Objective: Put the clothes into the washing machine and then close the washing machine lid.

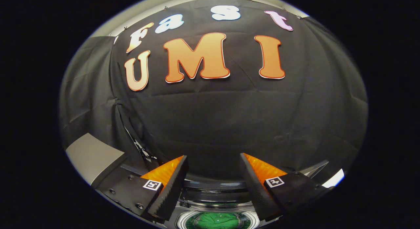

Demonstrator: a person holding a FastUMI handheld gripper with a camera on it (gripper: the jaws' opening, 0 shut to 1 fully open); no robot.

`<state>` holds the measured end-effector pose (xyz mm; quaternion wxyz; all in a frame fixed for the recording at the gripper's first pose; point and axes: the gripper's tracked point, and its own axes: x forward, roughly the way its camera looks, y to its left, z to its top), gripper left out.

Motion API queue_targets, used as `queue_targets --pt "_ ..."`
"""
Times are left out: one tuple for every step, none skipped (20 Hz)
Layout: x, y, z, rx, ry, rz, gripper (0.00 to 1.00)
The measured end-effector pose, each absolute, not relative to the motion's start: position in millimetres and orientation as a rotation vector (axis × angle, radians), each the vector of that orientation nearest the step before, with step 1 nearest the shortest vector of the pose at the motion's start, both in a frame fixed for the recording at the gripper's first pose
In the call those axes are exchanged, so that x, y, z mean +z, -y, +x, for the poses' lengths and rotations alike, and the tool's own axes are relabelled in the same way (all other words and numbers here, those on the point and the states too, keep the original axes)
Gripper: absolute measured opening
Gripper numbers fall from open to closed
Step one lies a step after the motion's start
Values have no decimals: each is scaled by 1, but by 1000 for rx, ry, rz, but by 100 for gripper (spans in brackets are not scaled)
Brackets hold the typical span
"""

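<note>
Hovering gripper (fingers apart, empty), washing machine below, green clothes inside

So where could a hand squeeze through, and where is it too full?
The gripper is open, so there is free room between its fingers, above the washing machine rim. Below them the drum is crowded with a green cloth. The grey flat surface beside one finger looks bare.

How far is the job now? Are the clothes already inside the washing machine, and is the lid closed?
Green clothes already lie in the washing machine drum, below and between the fingers, so loading looks done. The gripper is open and holds nothing, pointing at the black cloth wall. Closing the lid seems left; I cannot tell where the lid stands.
</note>
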<state>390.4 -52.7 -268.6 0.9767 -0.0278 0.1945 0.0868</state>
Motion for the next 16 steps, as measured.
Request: queue_targets --pt "-268 53 387 174 -389 -55 99" --pt "-269 53 382 172 -391 -58 99" --pt "-269 54 377 171 -392 -59 99" --pt "-268 54 370 171 -393 -58 99" --pt "-268 54 365 171 -395 -59 99" --pt "-270 55 360 170 -398 -59 99" --pt "-270 55 354 168 -399 -59 99" --pt "-269 56 347 167 -400 -60 99" --pt "-270 57 341 166 -401 -61 99" --pt "-271 56 335 165 -403 -61 99" --pt "-271 57 329 164 -407 -62 99" --pt "-274 57 323 164 -412 -62 99" --pt "-275 58 318 161 -422 -61 99" --pt "-276 59 312 158 -435 -60 99" --pt "-278 59 306 155 -444 -59 99" --pt "-279 60 301 152 -451 -60 99"
